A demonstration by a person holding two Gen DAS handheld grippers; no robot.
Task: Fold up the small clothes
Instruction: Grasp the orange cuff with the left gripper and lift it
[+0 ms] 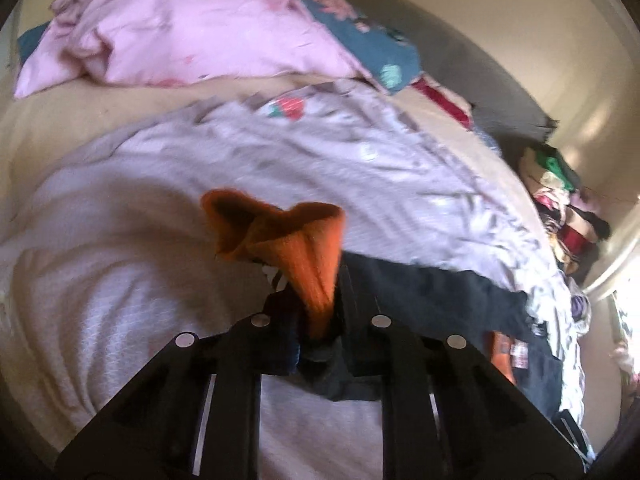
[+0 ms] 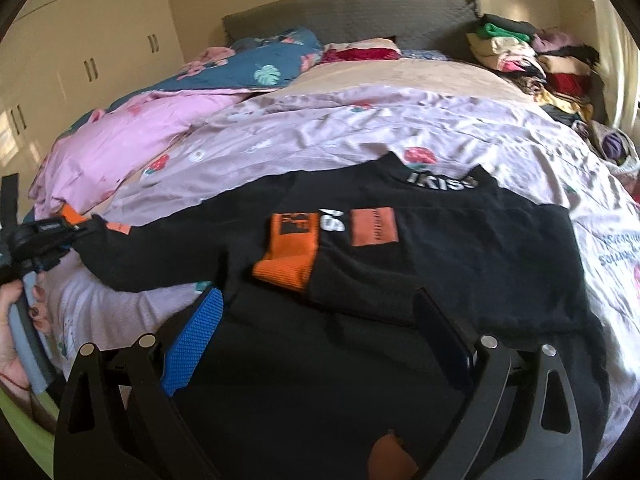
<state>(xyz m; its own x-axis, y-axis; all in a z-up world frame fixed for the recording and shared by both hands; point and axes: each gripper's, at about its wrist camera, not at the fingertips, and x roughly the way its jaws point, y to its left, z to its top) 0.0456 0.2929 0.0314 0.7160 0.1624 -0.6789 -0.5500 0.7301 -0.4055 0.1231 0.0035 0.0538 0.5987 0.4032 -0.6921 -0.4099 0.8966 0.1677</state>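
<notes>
Left gripper [image 1: 316,300] pinching orange cuff [image 1: 280,232], black top [image 2: 420,240] reading "KISS"

White letters on the black sweater's [image 2: 400,280] collar seem to read "IKISS"; its patches' print is blurred.

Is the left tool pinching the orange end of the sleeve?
Yes, the left tool is shut on the orange cuff of the black sweater, lifting it off the bed.

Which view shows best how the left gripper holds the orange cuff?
The left wrist view: the left gripper is shut on the orange cuff, close up. The right wrist view shows it only small and blurred at the left edge.
</notes>
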